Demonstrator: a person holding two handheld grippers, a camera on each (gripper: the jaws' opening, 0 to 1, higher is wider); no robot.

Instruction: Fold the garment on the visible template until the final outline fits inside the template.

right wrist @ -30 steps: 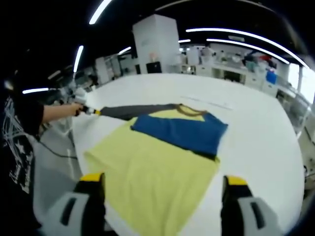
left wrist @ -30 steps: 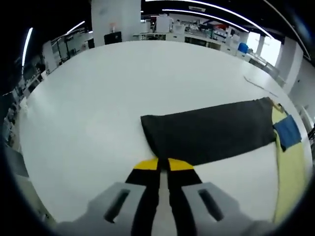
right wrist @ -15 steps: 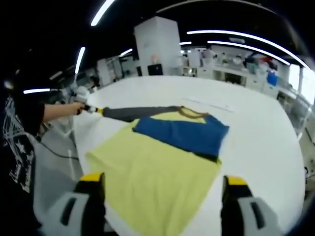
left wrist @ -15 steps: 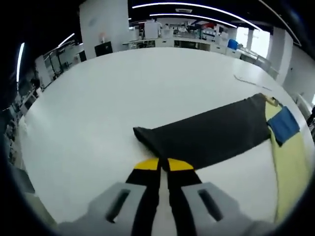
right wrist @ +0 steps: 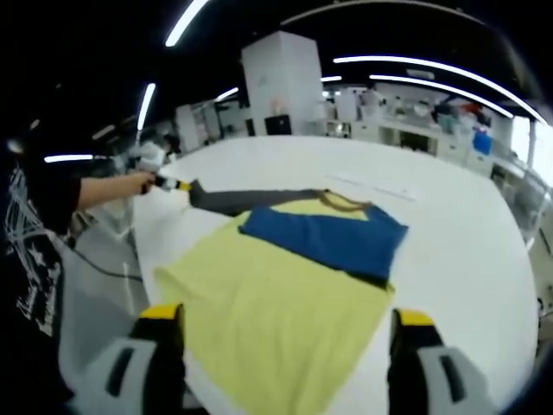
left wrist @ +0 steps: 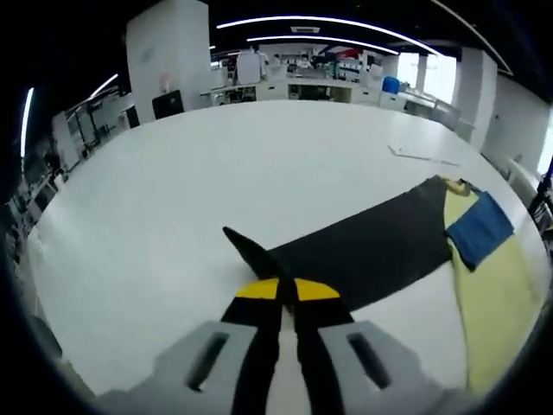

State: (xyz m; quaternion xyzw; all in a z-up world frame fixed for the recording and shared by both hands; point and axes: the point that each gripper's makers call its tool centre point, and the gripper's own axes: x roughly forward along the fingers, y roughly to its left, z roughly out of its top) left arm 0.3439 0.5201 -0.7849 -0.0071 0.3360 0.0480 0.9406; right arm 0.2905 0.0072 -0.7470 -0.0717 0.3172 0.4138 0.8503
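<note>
- A wide white table [left wrist: 173, 173] takes up most of the left gripper view, with a bright lab of shelves and benches behind it.
- The left gripper [left wrist: 287, 290] rises from six o'clock in its own view. Its two yellow-tipped jaws are pressed together on the end of a dark grey sleeve [left wrist: 363, 251], pinching the cloth.
- Just above the jaw tips, the sleeve end is lifted off the table into a small pointed peak, leaning toward ten o'clock.
- From the jaws the sleeve runs flat across the table toward two o'clock, where it joins the garment [left wrist: 497, 294].
- At three o'clock in that view the garment shows a pale yellow body with a blue panel [left wrist: 479, 229] lying on top of it, near the collar.
- In the right gripper view the garment [right wrist: 276, 303] lies spread flat at the centre of the table [right wrist: 467, 251]. The yellow body reaches down toward six o'clock, and the blue panel [right wrist: 333, 238] sits across its upper part.
- The grey sleeve [right wrist: 246, 201] stretches from the garment toward ten o'clock, where the left gripper [right wrist: 177, 183] holds its end, with a person's hand [right wrist: 138, 183] and forearm behind it.
- The person's dark printed shirt [right wrist: 30, 251] fills the nine o'clock edge.
- The right gripper [right wrist: 289, 318] rises from six o'clock in its own view. Its yellow-tipped jaws stand wide apart, holding nothing, with the near edge of the yellow cloth showing between them.
</note>
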